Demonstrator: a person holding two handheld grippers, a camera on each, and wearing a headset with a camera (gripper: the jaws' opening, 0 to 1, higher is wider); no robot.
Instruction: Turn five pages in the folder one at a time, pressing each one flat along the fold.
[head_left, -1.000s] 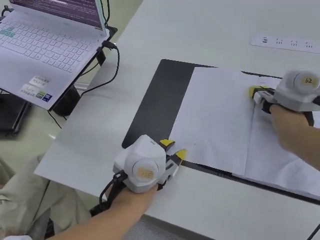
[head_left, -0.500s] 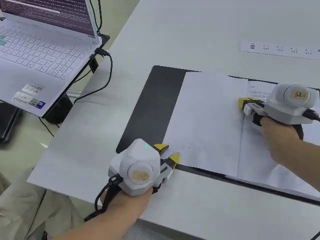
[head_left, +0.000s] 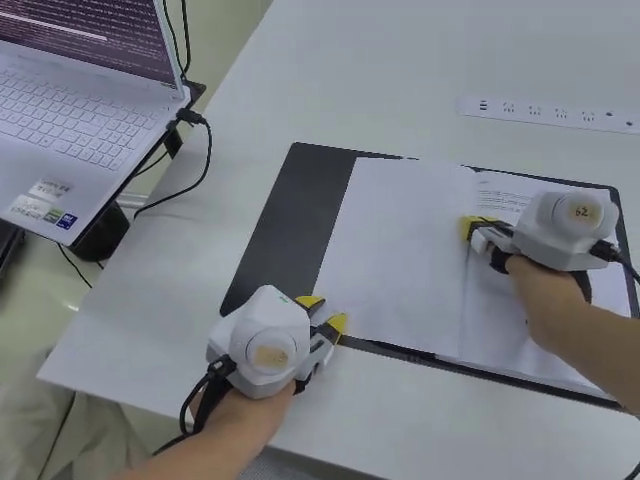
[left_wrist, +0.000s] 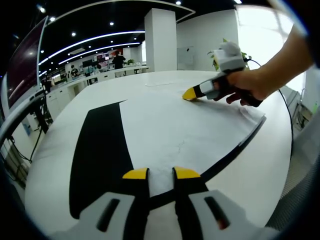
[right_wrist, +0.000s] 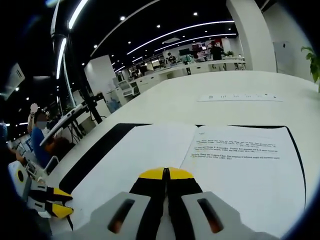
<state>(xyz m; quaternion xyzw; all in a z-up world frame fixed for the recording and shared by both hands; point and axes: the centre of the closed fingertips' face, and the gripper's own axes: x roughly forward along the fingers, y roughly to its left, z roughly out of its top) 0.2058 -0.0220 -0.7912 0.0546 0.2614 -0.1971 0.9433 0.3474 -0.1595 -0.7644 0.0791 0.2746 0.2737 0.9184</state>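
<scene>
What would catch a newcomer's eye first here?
The open black folder mid-table, a white page spread across it. The right claw, tips together, sits at the fold; the left claw is at the page's near corner. A laptop stands far left.

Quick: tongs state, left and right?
Left tongs: open, at the near edge of the page, nothing visibly gripped.
Right tongs: shut, empty, tips by the fold.
</scene>
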